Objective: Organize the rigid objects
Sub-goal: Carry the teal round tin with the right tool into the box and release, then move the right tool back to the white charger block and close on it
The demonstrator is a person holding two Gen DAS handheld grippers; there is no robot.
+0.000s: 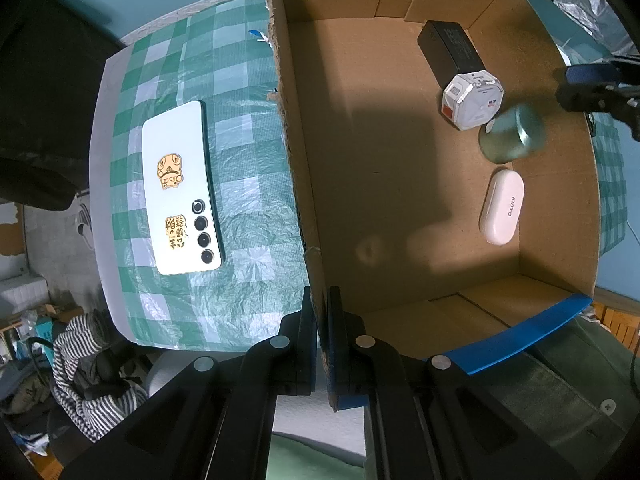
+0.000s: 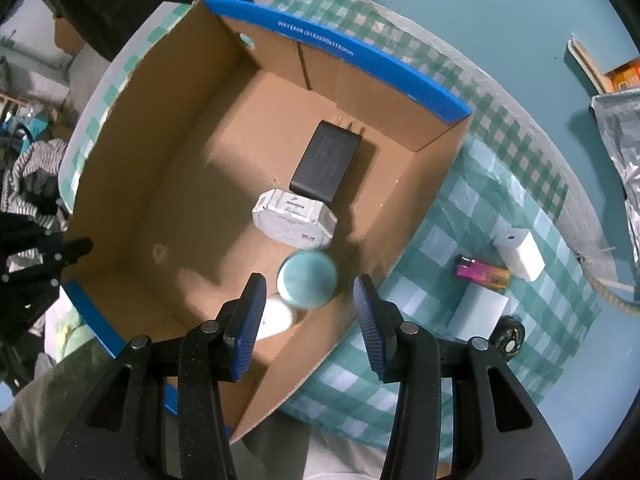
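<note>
Left fingers (image 1: 322,320) pinching cardboard box (image 1: 294,168) wall; right fingers (image 2: 308,312) spread above teal tin (image 2: 307,280).

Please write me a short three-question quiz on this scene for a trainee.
1. True or false: the left gripper is shut on the side wall of the cardboard box.
2. Which item lies outside the box on the checked cloth? A) black charger B) white phone C) white earbud case
3. What does the blurred round green tin lie between in the right wrist view?

Key
1. True.
2. B: the white phone; the black charger and the white earbud case are in the box.
3. The open jaws of the right gripper, untouched by them.
</note>
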